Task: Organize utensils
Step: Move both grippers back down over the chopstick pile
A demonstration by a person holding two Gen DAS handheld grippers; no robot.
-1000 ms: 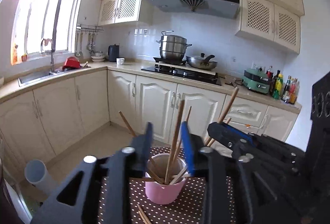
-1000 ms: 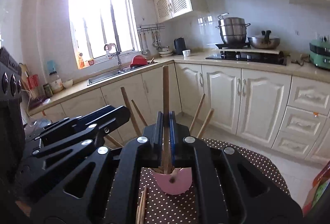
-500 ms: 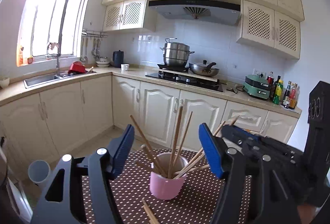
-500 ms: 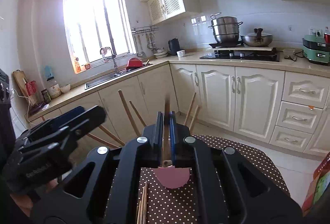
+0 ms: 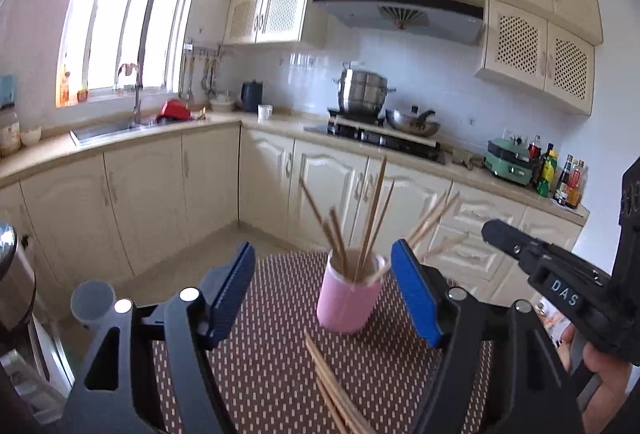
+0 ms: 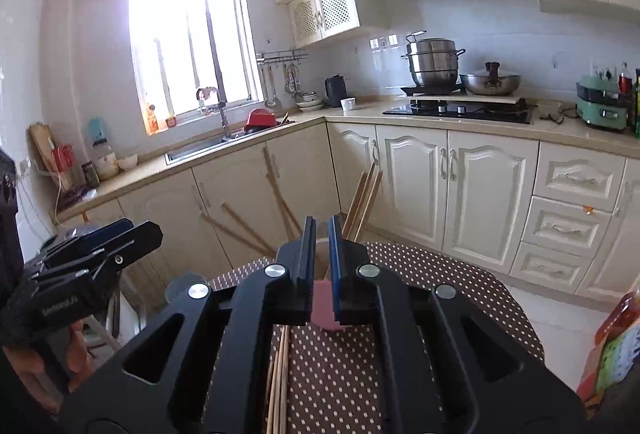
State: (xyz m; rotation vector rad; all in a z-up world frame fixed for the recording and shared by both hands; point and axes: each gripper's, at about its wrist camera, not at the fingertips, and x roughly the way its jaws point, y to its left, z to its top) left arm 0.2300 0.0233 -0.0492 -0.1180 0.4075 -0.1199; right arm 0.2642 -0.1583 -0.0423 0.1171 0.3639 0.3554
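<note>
Left wrist view: we see the left claw [image 5: 322,292] with its blue pads spread wide and opening further, nothing between them. The pink cup [image 5: 347,298] stands upright on the dotted desk [image 5: 264,362], ahead at twelve o'clock in the gap, touching neither pad. Wooden chopsticks [image 5: 370,218] fan out of the cup, leaning toward eleven and two o'clock. Loose chopsticks [image 5: 328,382] lie flat on the desk at six o'clock from the cup. The right claw's body [image 5: 560,290] enters at three o'clock, a hand [image 5: 600,382] below it.

Right wrist view: we see the right claw [image 6: 322,266] pinched narrow, only a slit between the pads, empty. The cup [image 6: 324,308] shows through the slit, mostly hidden. Chopsticks [image 6: 362,202] rise behind the claw at twelve and eleven o'clock. More loose chopsticks [image 6: 278,374] lie on the desk [image 6: 440,274] at six o'clock. The left claw's body [image 6: 92,258] sits at nine o'clock.
</note>
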